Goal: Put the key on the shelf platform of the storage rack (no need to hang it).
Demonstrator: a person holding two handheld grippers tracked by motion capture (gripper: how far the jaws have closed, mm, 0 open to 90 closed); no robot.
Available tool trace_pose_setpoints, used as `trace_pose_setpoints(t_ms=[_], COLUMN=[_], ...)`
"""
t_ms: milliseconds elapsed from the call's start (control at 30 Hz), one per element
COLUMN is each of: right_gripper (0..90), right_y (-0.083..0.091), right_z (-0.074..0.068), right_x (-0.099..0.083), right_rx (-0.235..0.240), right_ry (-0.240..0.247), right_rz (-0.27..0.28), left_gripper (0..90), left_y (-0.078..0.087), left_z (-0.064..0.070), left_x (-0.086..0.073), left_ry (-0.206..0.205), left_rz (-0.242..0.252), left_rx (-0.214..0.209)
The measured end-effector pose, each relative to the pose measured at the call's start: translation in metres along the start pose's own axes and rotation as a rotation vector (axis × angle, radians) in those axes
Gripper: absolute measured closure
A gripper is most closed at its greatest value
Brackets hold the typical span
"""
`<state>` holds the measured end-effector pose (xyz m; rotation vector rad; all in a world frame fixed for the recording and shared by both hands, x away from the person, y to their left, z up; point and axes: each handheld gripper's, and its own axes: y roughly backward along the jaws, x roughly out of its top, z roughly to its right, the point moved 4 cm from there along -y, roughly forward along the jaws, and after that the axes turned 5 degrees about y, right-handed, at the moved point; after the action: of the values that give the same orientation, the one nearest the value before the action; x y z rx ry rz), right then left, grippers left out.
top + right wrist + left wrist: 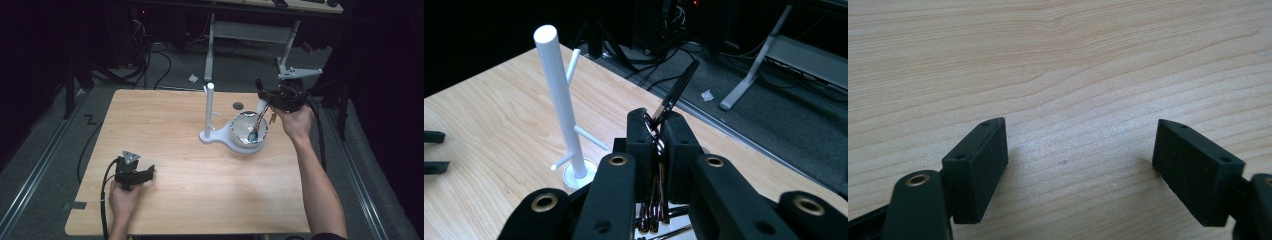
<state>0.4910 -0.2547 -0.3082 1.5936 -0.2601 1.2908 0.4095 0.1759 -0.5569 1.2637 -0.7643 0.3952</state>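
A white bowl (pixel 236 126) sits on the base of a white peg stand (pixel 210 107) right of the table's middle. My right gripper (pixel 267 98) hovers over the bowl's far right rim, shut on a thin metal utensil (pixel 259 121) that hangs down into the bowl, its lower end bluish. In the right gripper view the jaws (pixel 658 122) pinch the utensil's shiny shaft, and its black end (pixel 676 87) sticks out past them. My left gripper (pixel 150 173) rests open on the wood at the front left, with bare wood between its pads (pixel 1080 145).
The peg stand (pixel 556 90) has short side pegs and rises just left of the bowl. A small dark round hole (pixel 238 105) lies in the tabletop behind the bowl. Cables and a white desk frame (pixel 290 55) are on the floor beyond the far edge.
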Motion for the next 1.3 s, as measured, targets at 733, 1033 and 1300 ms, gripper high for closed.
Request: trace_pose_setpoints(t_ms=[733, 1033, 1300], right_gripper=[84.1, 84.1, 84.0], right_y=[-0.042, -0.052, -0.058], right_z=[-0.009, -0.011, -0.012], right_x=[-0.023, -0.035, -0.045], right_rx=[0.030, 0.044, 0.056], right_ry=[-0.021, -0.032, -0.042], right_rz=[-0.049, -0.063, -0.076], left_gripper=[22.4, 22.4, 22.3], left_y=[0.000, 0.000, 0.000], left_z=[0.000, 0.000, 0.000], left_x=[0.000, 0.000, 0.000], left_ry=[0.002, 0.003, 0.002], left_rz=[-0.001, 0.000, 0.000], left_rx=[-0.002, -0.003, -0.002])
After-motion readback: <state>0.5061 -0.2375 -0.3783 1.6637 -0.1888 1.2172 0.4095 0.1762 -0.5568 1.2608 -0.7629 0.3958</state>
